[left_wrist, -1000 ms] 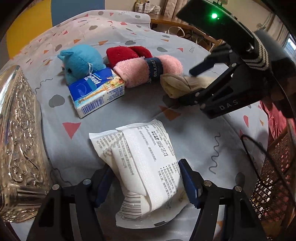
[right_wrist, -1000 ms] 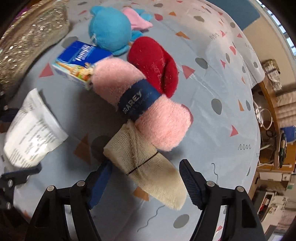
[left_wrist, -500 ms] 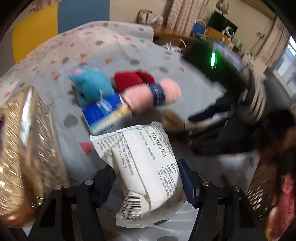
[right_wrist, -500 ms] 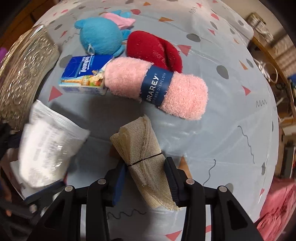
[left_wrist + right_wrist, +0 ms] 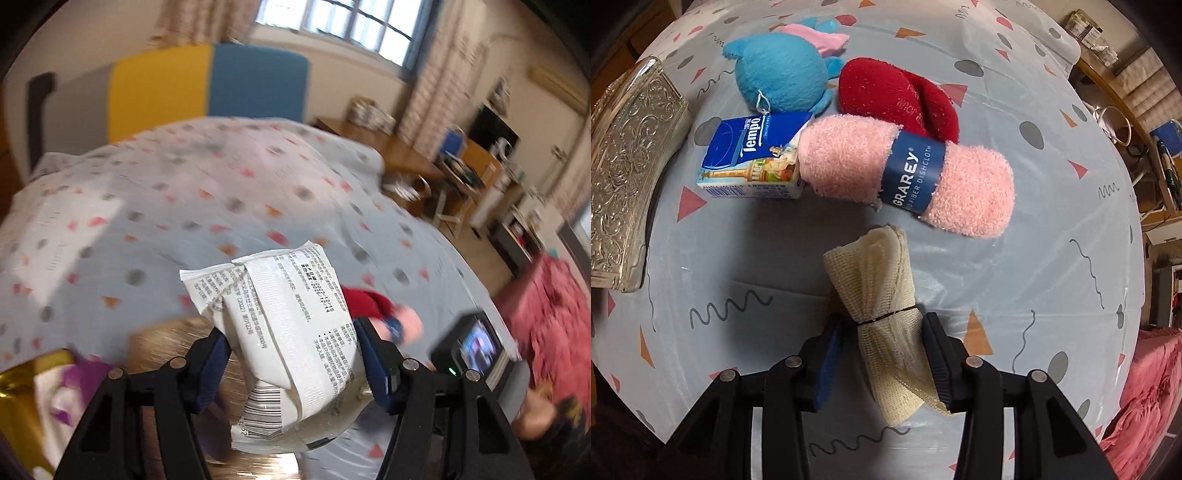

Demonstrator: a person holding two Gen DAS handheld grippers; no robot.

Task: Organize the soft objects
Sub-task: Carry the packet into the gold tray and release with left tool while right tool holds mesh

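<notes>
Left gripper (image 5: 291,363) raised and tilted up, jaws clamped on a white printed plastic packet (image 5: 284,343) held clear above the patterned grey bedsheet (image 5: 184,206). Right gripper (image 5: 884,354) low over the sheet, jaws closed on a cream gauze roll tied with black band (image 5: 882,306). Just beyond the roll: pink fleece dishcloth roll (image 5: 905,173). Left of the roll, at the sheet's edge: embossed silver box (image 5: 624,173).

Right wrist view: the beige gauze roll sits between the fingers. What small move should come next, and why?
Probably lift it straight up. The right gripper is shut on the beige gauze roll, whose far end lies close to the pink dishcloth. The left gripper already holds its white packet up.
</notes>
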